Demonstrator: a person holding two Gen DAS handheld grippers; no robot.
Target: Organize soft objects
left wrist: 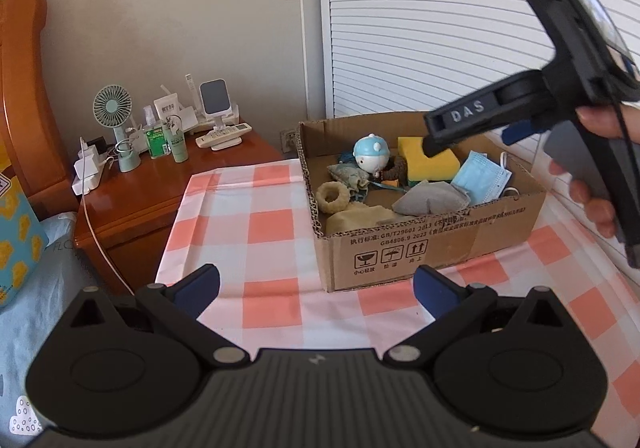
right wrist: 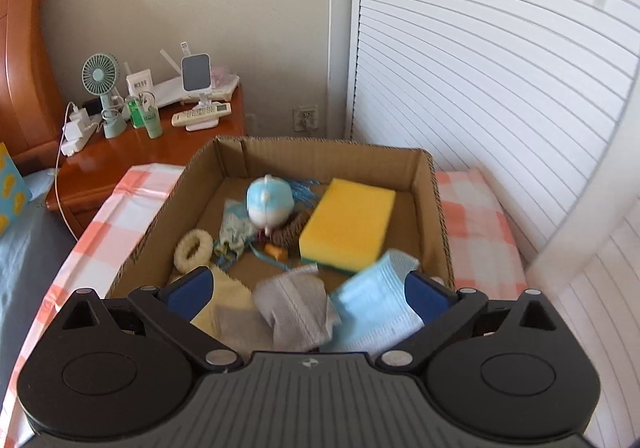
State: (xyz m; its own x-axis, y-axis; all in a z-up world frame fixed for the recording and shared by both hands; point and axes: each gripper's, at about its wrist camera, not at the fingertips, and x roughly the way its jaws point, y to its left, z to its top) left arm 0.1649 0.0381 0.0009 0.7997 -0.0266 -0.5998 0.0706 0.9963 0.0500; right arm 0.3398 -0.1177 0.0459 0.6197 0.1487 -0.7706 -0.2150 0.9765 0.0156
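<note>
A cardboard box (right wrist: pixel 436 207) sits on a pink-and-white checked cloth (left wrist: pixel 256 240), its long side running from the near left toward the louvred door (left wrist: pixel 420 27), and the soft objects lie inside it. The yellow sponge (right wrist: pixel 346 221) with a green underside lies flat at the back right, its long axis angled from the near left to the far right corner. In front of it a pale blue face mask (right wrist: pixel 376 304) lies crumpled against the near wall, blurred in the right wrist view, its pleats running roughly across the box, one white ear loop hanging over the rim. Beside it lies a grey mask (right wrist: pixel 296 308), folded and rumpled, and a beige cloth (right wrist: pixel 228 296) at the near left. A cream fuzzy ring (right wrist: pixel 193 250) lies flat by the left wall; a round blue-and-white toy (right wrist: pixel 269 203) stands mid-box. The right gripper (right wrist: pixel 310 294) hovers over the near edge with its jaws spread wide, nothing pinched. The left gripper (left wrist: pixel 316 292) hangs over the cloth, jaws also wide apart and empty.
</note>
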